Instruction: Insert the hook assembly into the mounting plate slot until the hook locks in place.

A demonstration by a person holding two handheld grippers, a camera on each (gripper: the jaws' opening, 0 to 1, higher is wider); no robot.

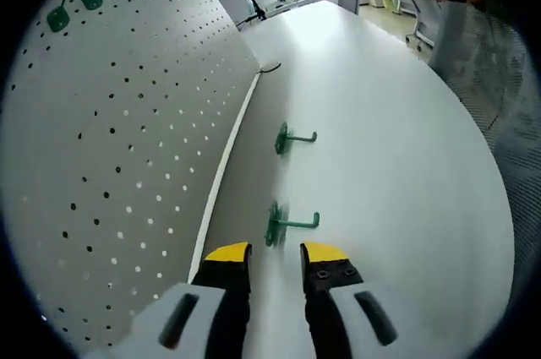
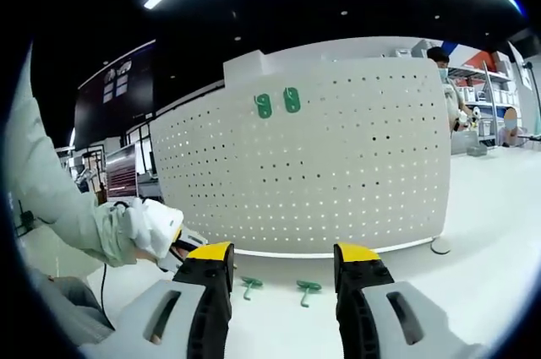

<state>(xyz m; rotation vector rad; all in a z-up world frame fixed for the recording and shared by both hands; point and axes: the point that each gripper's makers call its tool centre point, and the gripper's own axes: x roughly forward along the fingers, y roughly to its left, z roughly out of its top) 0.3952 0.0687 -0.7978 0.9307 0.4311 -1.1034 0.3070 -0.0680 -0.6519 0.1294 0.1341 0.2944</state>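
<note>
Two green hooks lie loose on the white bench beside the upright white pegboard [image 1: 110,148], the mounting plate of this task, and the left gripper [image 1: 275,251] hangs over the one closer to it. In the left gripper view, the near hook [image 1: 287,224] sits just beyond the yellow-tipped jaws, which stand apart with nothing between them. Its flat green base faces the pegboard and its thin stem runs away from the board to an upturned tip, so its long axis lies crosswise to the line of the jaws. The far hook [image 1: 292,138] rests further along the bench [image 1: 397,165], lying the same way, also beside the foot of the pegboard.

Two more green hooks [image 1: 74,8] are already seated high on the pegboard, well away from the pair on the bench.

From the right gripper view, the pegboard [image 2: 338,165] stands face-on, the two seated hooks [image 2: 277,103] near its top edge and the two loose hooks at its foot, one of them [image 2: 307,290] framed between the parted jaws of the right gripper [image 2: 284,259], the other [image 2: 248,286] just beside it. The right jaws are empty as well and appear to sit further back from the pegboard. A gloved hand [image 2: 148,228] and pale sleeve reach in toward the board's foot.

Judged from this, the left gripper is the nearer, and its grasp would need to close across the near hook's stem before the base can be turned to the holes.
</note>
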